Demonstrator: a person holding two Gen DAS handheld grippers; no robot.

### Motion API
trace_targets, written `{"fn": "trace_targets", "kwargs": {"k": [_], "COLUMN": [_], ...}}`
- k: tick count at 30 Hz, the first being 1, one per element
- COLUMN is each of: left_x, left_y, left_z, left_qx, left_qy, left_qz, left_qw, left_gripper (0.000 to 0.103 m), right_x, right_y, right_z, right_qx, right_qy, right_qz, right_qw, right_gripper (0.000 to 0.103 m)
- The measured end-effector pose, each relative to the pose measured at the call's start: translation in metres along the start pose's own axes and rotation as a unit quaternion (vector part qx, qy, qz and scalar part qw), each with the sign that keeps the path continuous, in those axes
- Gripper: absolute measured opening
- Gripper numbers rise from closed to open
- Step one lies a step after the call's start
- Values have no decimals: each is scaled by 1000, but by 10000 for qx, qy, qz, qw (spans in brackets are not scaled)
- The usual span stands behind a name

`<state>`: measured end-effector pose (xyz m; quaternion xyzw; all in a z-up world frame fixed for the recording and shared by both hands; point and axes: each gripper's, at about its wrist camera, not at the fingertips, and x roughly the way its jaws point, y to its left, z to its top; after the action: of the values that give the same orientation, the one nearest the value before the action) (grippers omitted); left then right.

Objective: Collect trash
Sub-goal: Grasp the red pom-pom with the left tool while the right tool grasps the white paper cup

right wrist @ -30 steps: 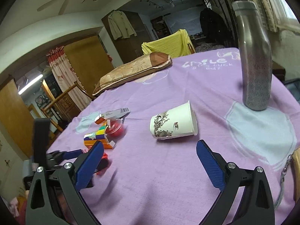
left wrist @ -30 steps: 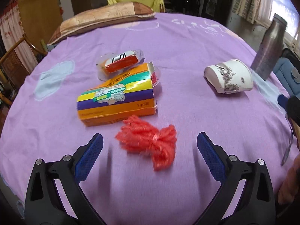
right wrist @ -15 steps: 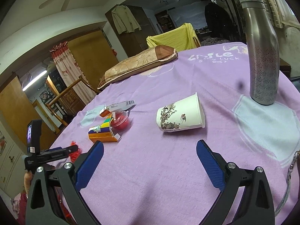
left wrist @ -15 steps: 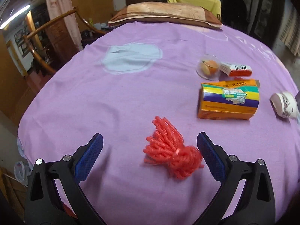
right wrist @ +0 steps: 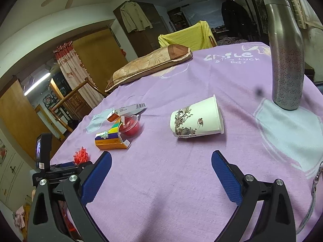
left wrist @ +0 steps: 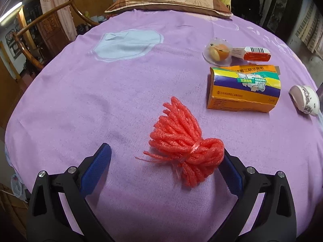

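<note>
A bundle of red foam strands lies on the purple cloth between the fingers of my open left gripper, its tied end against the right finger. Beyond it lie an orange and purple carton, a clear cup with orange contents, a small barcoded box and a tipped paper cup. My right gripper hovers open and empty a little short of the paper cup. In the right wrist view the carton, the clear cup and the red bundle sit left.
A tall steel bottle stands at the right on a pale blue patch. A brown pillow lies at the far edge of the round table. Wooden chairs stand to the left, and a yellow-draped chair behind the pillow.
My left gripper has swung around and closed in on the red bundle, which now sits between its fingers. The right gripper has shifted only slightly toward the paper cup.
</note>
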<state>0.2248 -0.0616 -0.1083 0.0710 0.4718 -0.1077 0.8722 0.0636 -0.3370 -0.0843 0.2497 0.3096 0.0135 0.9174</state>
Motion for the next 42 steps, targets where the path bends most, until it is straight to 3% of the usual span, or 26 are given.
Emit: {"fn": "trace_targets", "kwargs": {"k": [15, 19, 23, 29, 40, 42], "left_x": [-3, -4, -4, -5, -5, -5], "left_y": [6, 7, 8, 8, 9, 10], "left_z": [-3, -4, -4, -5, -5, -5], "left_qx": [-147, -135, -162, -165, -200, -199], "left_qy": [-118, -119, -147, -173, -197, -199], "left_qz": [-150, -149, -192, -235, -272, -274], "left_qw": [9997, 9997, 9996, 9994, 9992, 9992], "left_gripper": [96, 96, 96, 96, 96, 96], "right_x": [10, 26, 44, 79, 108, 103], "right_y": [-2, 7, 22, 9, -14, -9], "right_z": [1, 11, 33, 56, 54, 53], "right_qx": [83, -427, -1156, -884, -861, -971], "right_qy": [286, 598, 606, 889, 990, 853], "right_qz": [-141, -810, -1589, -1664, -2104, -2007], "right_qw": [9995, 9940, 9786, 9781, 9688, 9711], "right_gripper": [97, 97, 97, 97, 97, 81]}}
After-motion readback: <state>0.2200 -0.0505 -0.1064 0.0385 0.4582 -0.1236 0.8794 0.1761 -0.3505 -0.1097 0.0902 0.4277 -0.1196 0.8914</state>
